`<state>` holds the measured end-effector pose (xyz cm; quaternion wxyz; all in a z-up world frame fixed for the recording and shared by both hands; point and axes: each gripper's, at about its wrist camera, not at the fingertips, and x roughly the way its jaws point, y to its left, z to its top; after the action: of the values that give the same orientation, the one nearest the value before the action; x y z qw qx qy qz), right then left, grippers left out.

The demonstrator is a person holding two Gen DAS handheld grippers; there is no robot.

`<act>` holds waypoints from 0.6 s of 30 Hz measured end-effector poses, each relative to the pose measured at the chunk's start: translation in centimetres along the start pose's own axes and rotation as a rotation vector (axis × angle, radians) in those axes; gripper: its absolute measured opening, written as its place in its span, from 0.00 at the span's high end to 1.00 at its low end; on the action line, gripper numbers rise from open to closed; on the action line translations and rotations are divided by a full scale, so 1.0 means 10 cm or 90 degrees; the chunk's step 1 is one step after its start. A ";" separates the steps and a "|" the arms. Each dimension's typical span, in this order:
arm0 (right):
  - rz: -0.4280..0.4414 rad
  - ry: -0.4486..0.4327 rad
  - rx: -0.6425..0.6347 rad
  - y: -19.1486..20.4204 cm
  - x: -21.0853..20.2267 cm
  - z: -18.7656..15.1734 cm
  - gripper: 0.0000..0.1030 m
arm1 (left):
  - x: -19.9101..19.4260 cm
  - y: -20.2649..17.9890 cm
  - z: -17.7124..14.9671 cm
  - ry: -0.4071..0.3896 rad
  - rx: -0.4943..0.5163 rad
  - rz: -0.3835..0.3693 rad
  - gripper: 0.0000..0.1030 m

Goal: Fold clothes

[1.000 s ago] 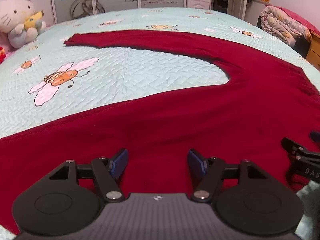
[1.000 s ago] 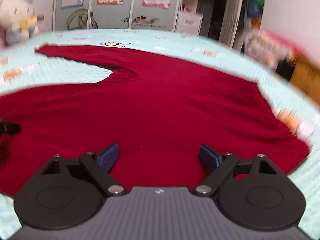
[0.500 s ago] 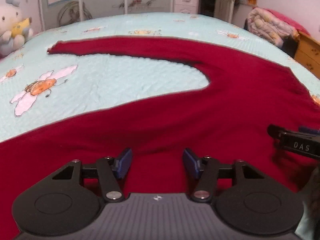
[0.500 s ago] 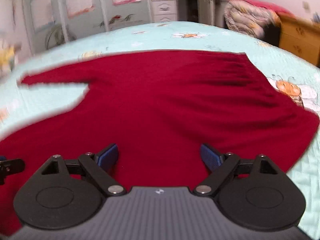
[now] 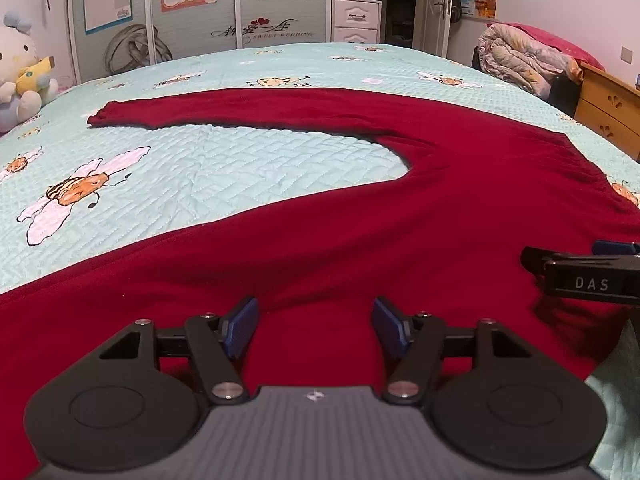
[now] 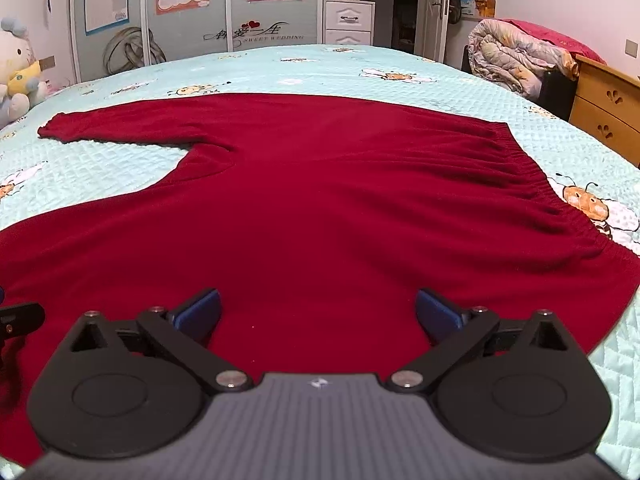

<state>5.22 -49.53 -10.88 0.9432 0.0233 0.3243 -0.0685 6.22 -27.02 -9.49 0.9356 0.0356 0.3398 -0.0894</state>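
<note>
A dark red sweater lies spread flat on the bed, one long sleeve reaching far left; its ribbed hem runs along the right. My left gripper hovers low over the sweater's near part, jaws opening, with only flat fabric under the gap and nothing pinched. My right gripper is beside it over the body of the sweater, jaws opening wide and likewise gripping nothing. Each gripper's tip shows in the other's view: the right gripper, the left gripper.
The light blue quilted bedspread has bee prints. A white plush toy sits at the far left, a wardrobe stands behind the bed. A bundled quilt and a wooden dresser stand at the right.
Both views have swung slightly over the sweater and sharpened. The right gripper's jaws have spread wider. The right gripper's tip reaches further into the left wrist view.
</note>
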 end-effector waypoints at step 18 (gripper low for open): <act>0.000 0.000 0.000 0.00 0.01 0.00 0.01 | 0.01 -0.03 -0.01 -0.002 0.001 0.013 0.31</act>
<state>5.30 -49.59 -10.95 0.9431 0.0236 0.3244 -0.0687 6.18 -27.30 -9.59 0.9369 0.0399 0.3377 -0.0805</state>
